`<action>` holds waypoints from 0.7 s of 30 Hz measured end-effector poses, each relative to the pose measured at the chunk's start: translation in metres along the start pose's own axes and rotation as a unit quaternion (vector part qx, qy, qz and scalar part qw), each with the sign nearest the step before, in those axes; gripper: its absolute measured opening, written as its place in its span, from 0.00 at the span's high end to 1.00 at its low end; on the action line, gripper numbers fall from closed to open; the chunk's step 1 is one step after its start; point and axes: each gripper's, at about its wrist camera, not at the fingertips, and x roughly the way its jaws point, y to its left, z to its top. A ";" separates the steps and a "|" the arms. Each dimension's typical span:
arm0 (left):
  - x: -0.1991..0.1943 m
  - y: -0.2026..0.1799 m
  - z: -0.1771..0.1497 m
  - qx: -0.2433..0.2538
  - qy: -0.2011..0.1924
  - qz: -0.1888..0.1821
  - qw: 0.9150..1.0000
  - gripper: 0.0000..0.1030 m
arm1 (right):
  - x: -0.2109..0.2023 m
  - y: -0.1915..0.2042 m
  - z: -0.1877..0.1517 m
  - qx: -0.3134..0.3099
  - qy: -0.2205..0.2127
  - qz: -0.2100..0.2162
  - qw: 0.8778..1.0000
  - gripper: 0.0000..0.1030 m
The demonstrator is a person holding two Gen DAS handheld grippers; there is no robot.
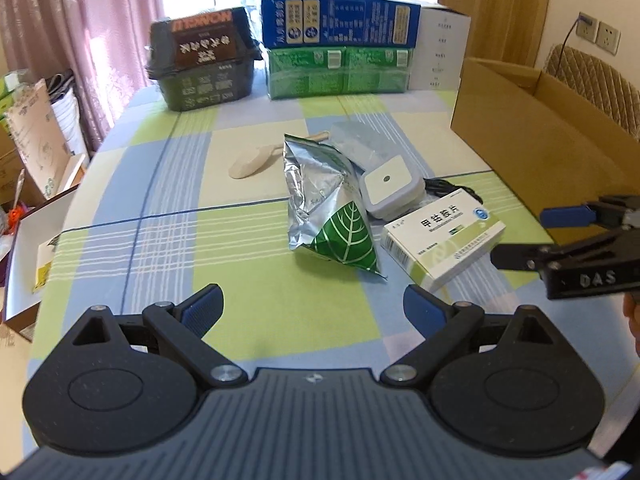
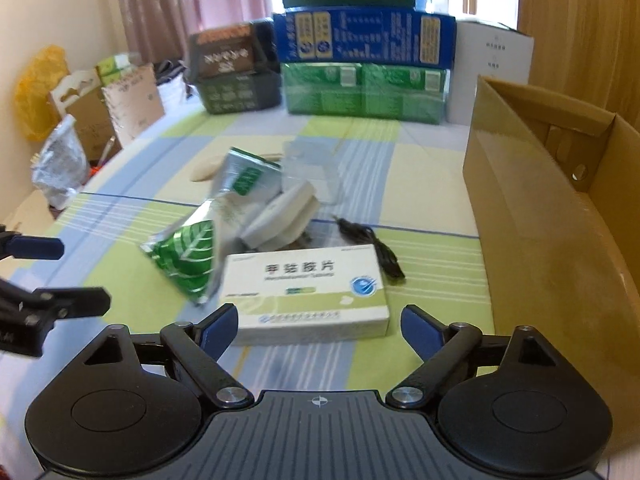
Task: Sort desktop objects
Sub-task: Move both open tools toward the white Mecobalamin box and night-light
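A white and green medicine box (image 2: pixel 308 290) lies on the checked tablecloth just ahead of my open right gripper (image 2: pixel 318 326), between its fingers' line; it also shows in the left wrist view (image 1: pixel 442 242). A silver foil pouch with a green leaf (image 1: pixel 328 204) lies in the middle, also in the right wrist view (image 2: pixel 200 248). Behind it are a white square device (image 1: pixel 390 190) with a black cable (image 2: pixel 372 248), a clear plastic box (image 1: pixel 360 146) and a beige wooden spoon (image 1: pixel 256 160). My left gripper (image 1: pixel 312 312) is open and empty, short of the pouch.
An open cardboard box (image 2: pixel 532 216) stands on the table's right side. Stacked green and blue cartons (image 1: pixel 340 48) and a dark container (image 1: pixel 204 60) line the far edge. Boxes and bags (image 2: pixel 80 112) sit off the table's left edge.
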 end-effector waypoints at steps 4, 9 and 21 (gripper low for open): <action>0.021 0.002 0.001 0.006 -0.002 -0.012 1.000 0.08 | 0.025 -0.012 0.008 0.014 0.014 0.002 1.000 0.16; 0.034 0.006 -0.004 0.007 0.005 -0.027 1.000 0.08 | 0.041 -0.020 0.011 0.040 0.031 0.013 0.999 0.16; 0.028 0.017 -0.013 0.002 0.015 -0.017 1.000 0.08 | 0.018 0.021 -0.007 0.013 0.069 0.134 0.988 0.17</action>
